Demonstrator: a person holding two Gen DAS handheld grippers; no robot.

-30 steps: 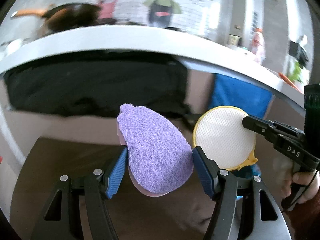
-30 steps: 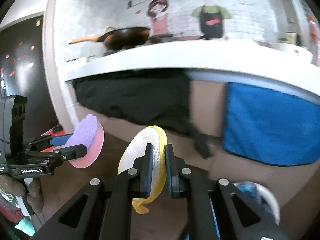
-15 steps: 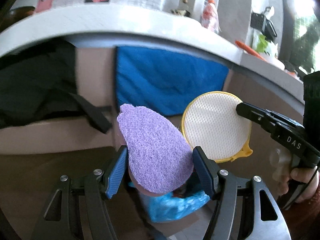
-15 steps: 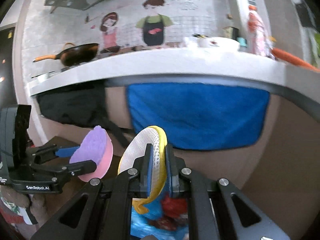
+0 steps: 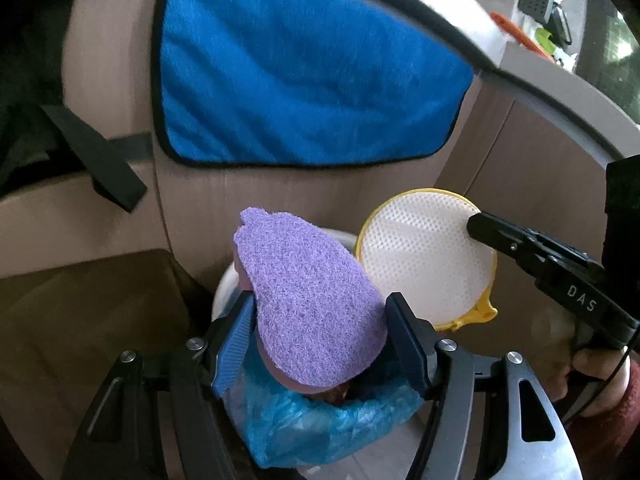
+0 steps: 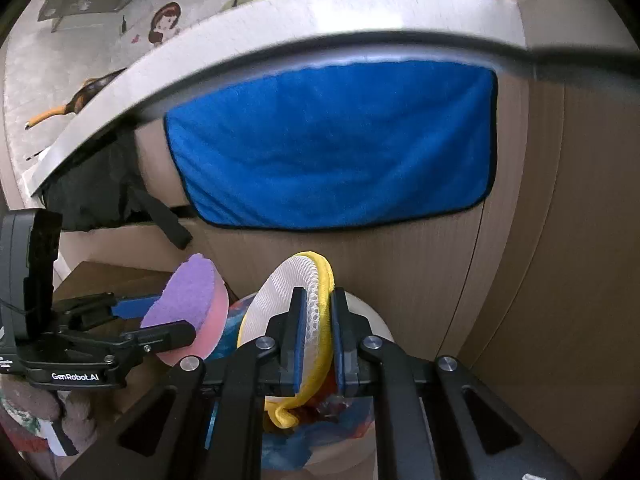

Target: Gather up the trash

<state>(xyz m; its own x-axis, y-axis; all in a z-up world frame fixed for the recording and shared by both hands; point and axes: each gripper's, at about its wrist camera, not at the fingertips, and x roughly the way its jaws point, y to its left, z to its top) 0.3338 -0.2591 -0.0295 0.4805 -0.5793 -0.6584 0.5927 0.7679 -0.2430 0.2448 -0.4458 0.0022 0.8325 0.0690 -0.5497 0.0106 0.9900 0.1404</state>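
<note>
Under the left wrist camera: left claw [image 5: 320,340], blue-padded jaws set wide and pressed on both flanks of a purple scouring sponge [image 5: 308,300] with a pink underside, tip pointing up and away. Directly beneath it, a white trash bin [image 5: 224,288] lined with a blue plastic bag [image 5: 320,424], dark refuse showing in the mouth. To the right, the right claw [image 5: 474,226] entered from the side, its tip nipping the edge of a round yellow-rimmed mesh scrubber [image 5: 424,268], held just beside the sponge and above the bin's right edge. A hand [image 5: 588,368] gripped that tool's handle. Behind, a blue towel [image 5: 312,68] hung on a beige cabinet front; a black strap [image 5: 100,156] dangled at left.

Under the right wrist camera: right claw [image 6: 319,336], jaws nearly together, clamped on the mesh scrubber [image 6: 288,300], seen edge-on with a yellow loop hanging below. The bin rim [image 6: 372,320] lay behind and below it, the bag [image 6: 236,324] between the two tools. At left, the left claw [image 6: 160,320] carried the sponge [image 6: 188,296], purple face up. Above, the desk [image 6: 320,12] edge, with the towel [image 6: 332,140] hung beneath.
</note>
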